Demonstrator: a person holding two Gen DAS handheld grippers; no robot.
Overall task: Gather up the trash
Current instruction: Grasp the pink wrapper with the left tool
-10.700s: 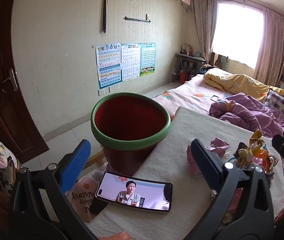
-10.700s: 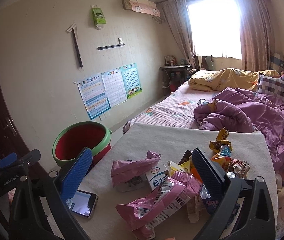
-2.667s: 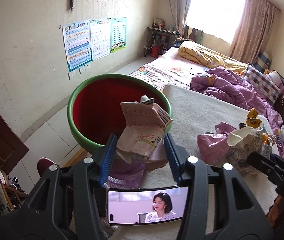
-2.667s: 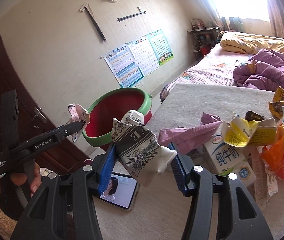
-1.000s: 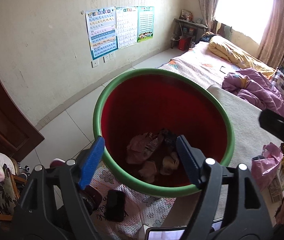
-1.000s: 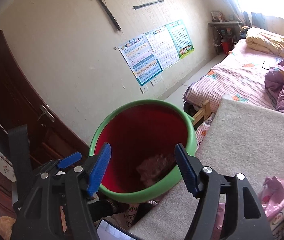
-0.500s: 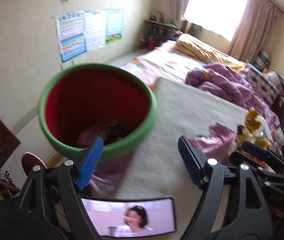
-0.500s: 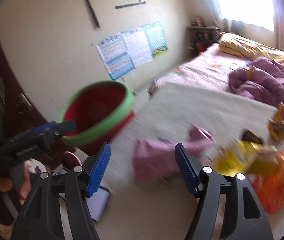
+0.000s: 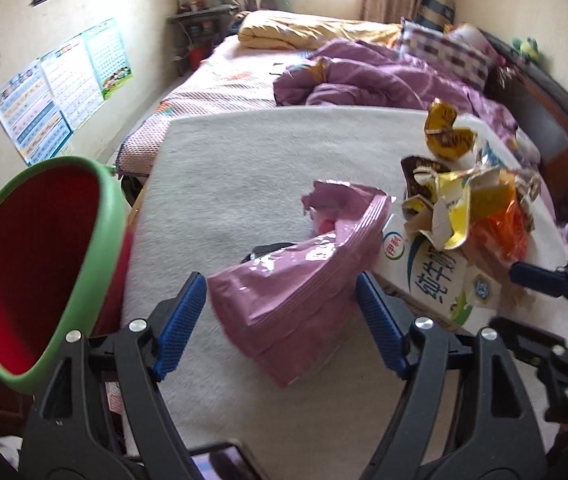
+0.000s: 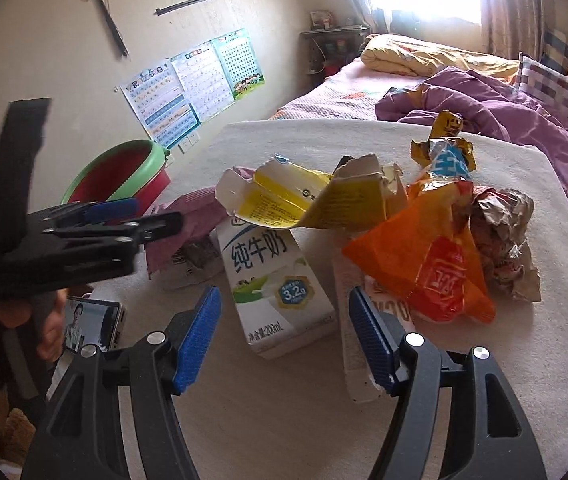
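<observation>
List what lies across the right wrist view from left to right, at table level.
left claw → phone → pink wrapper → milk carton → orange bag → crumpled brown wrapper

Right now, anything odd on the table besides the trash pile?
Yes. A phone with its screen lit and playing video lies at the table's near-left edge, close to the pink bag and milk carton. It is not trash and could be swept up by mistake.
</observation>
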